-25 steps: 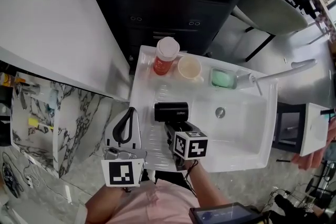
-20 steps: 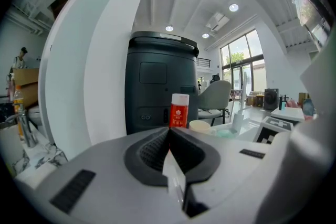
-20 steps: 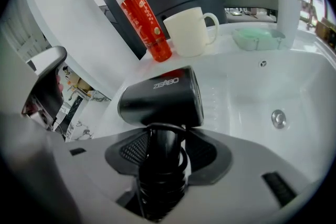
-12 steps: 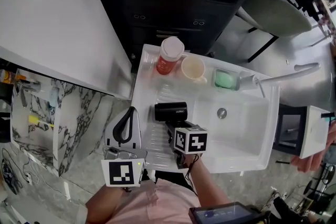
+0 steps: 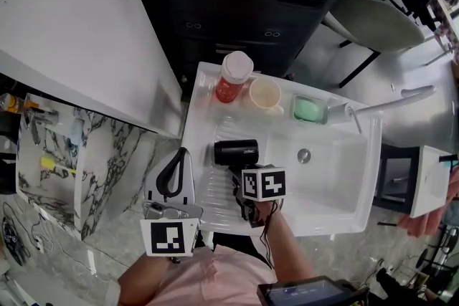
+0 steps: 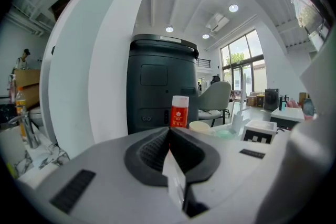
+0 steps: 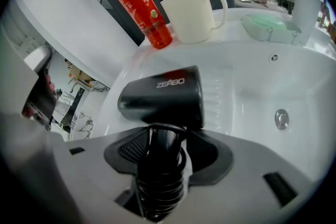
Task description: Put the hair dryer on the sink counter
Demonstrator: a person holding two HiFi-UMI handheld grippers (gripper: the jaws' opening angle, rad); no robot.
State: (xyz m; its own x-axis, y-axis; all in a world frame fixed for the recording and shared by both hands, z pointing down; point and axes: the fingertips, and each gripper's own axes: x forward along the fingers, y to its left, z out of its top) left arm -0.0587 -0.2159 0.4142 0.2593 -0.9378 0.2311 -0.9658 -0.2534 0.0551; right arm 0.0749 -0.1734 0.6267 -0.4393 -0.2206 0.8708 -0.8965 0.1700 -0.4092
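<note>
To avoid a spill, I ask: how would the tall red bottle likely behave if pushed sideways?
The red bottle stands upright, tall and narrow, so a high push would probably tip it, perhaps onto the cream mug beside it. Being round, it may then roll.

hair dryer: black, pale lettering
bottle: red, white cap
mug: cream
soap dish: green
sink counter: white
marbled surface: white, grey veins

The hair dryer, black with pale lettering on its barrel, lay at the centre of the frame on the ribbed left part of the white sink counter. Its barrel lay crosswise and its handle pointed toward the bottom edge.
</note>
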